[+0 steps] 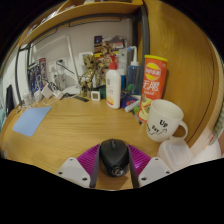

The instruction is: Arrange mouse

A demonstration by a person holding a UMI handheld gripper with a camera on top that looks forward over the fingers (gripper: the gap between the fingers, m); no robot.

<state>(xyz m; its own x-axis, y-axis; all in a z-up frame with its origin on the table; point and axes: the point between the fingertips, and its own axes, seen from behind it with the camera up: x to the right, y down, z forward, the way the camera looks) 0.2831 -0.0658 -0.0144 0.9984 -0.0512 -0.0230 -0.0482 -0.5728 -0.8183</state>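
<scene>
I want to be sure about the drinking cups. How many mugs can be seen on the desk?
1. The white mug stands on the wooden desk, ahead of the gripper and in front of the tall yellow can. Clutter further back may hide others.

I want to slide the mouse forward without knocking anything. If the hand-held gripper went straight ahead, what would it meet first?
Bare desk lies ahead of the mouse; first probably the white bottle, though depth is unclear.

— What sort of place am I in?
— A home desk corner, I'd say: a wooden counter [80, 125] with a white mug [163, 118], a snack canister [153, 78], a lotion bottle [114, 88] and papers [55, 65] against the wall.
</scene>
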